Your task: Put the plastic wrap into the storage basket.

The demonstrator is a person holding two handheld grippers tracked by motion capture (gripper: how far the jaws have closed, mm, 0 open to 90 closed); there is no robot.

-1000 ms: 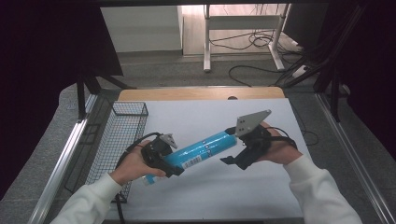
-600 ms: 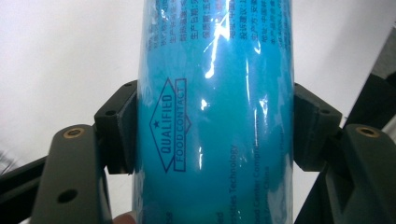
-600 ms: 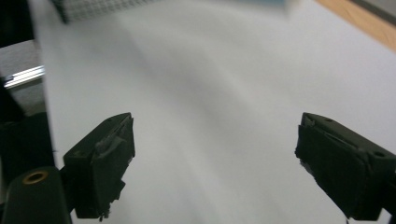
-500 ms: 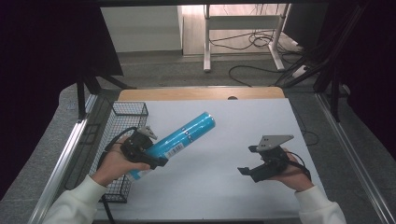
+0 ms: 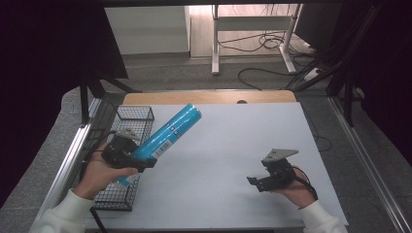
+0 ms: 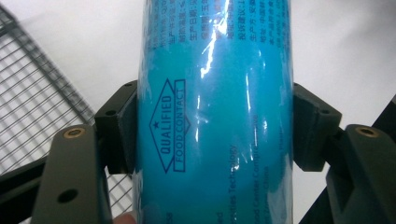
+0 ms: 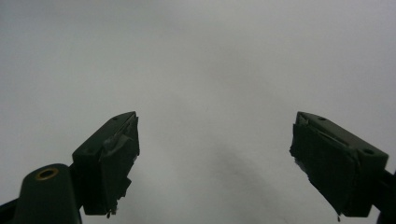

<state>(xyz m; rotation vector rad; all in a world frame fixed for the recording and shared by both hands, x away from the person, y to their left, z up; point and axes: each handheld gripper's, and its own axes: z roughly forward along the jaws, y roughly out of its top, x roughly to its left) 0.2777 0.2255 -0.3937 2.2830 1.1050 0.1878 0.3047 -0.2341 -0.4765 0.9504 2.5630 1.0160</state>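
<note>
Left claw clamped on a blue cylinder; right claw spread and empty.

High view: the left claw [image 5: 127,156] holds the blue cylinder [image 5: 167,133] tilted above the wire basket [image 5: 128,127] at the left edge of the white tabletop [image 5: 228,145]; the right claw [image 5: 256,182] sits low, well apart. Left gripper view: both jaws press the cylinder's sides. Right gripper view: jaws wide apart over bare tabletop.

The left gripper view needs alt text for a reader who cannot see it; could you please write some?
A glossy blue cylindrical tube printed "QUALIFIED FOOD CONTACT" stands clamped between the two black jaws of the left hand-held gripper. Behind it lie a white table surface and, at the left, a black wire mesh basket.
</note>
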